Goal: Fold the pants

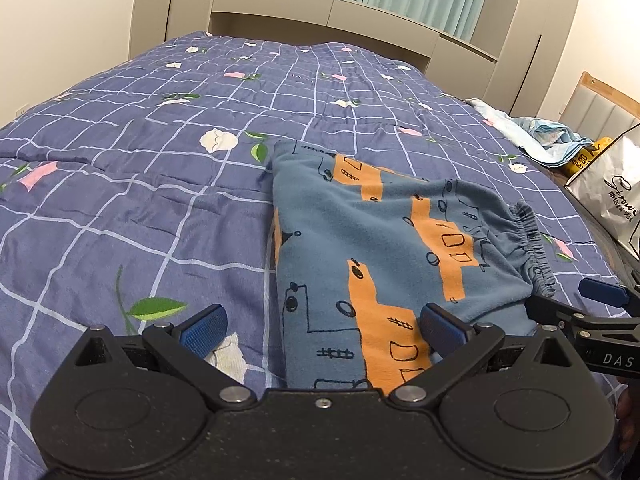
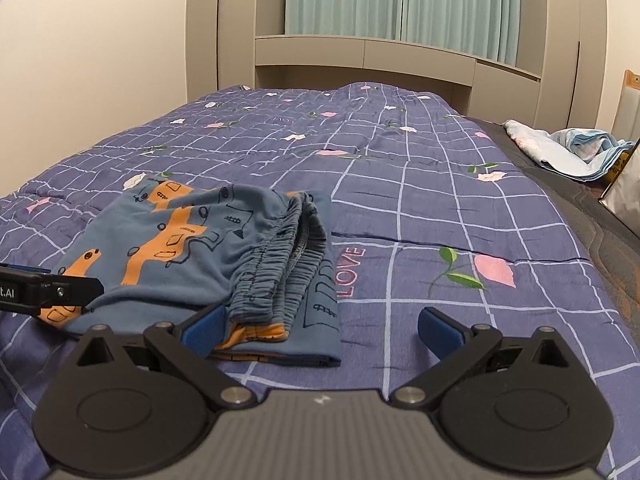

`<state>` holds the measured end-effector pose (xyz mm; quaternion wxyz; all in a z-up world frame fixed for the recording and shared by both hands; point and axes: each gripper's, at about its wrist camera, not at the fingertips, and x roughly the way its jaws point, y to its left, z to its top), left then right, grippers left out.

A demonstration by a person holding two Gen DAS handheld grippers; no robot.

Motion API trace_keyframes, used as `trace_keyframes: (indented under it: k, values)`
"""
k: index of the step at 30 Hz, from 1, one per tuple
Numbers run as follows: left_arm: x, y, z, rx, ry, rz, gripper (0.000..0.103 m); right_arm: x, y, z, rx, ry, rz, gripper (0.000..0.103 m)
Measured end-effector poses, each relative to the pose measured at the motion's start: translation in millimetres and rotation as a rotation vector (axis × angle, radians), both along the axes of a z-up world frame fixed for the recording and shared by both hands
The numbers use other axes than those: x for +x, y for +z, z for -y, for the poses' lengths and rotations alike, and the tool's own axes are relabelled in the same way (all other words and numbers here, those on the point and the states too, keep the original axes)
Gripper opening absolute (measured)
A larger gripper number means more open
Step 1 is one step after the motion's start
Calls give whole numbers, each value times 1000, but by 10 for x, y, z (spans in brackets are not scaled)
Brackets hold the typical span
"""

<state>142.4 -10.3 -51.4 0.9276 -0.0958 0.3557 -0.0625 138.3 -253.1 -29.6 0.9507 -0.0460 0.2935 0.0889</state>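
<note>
1. The left gripper [image 1: 323, 328] has its jaws spread wide and grips nothing; its blue pads [image 1: 204, 330] stand well apart.
2. The pants [image 1: 384, 256], blue with orange shapes and black line drawings, lie folded on the quilt [image 1: 120, 208] straight ahead of the left gripper and somewhat to its right. The near edge of the fabric reaches in between the two pads, nearer the right one.
3. The elastic waistband [image 1: 534, 248] sits at the far right end of the bundle as the left gripper sees it.
4. The right gripper [image 2: 320, 330] is also fully open with nothing in it. Its left pad sits just at the near corner of the folded pants [image 2: 192, 248]; whether it touches the cloth cannot be told. Its right pad hovers over bare quilt [image 2: 460, 216].
5. From the right gripper, the bundle lies ahead and to the left, gathered waistband [image 2: 276, 272] facing it in stacked layers.
6. Far to the right of both grippers, at the bed's edge, lie a crumpled light blue cloth [image 1: 536, 136] and a white bag [image 1: 612, 196].
</note>
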Motion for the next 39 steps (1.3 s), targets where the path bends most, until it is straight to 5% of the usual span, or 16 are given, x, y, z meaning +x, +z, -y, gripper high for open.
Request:
trace_keyframes:
  k: [32, 39]
  values:
    - [34, 52, -2, 3, 3, -3, 102, 25, -7, 3, 15, -5, -9, 103]
    - [262, 299, 32, 13, -10, 72, 102, 164, 237, 53, 95, -2, 16, 103]
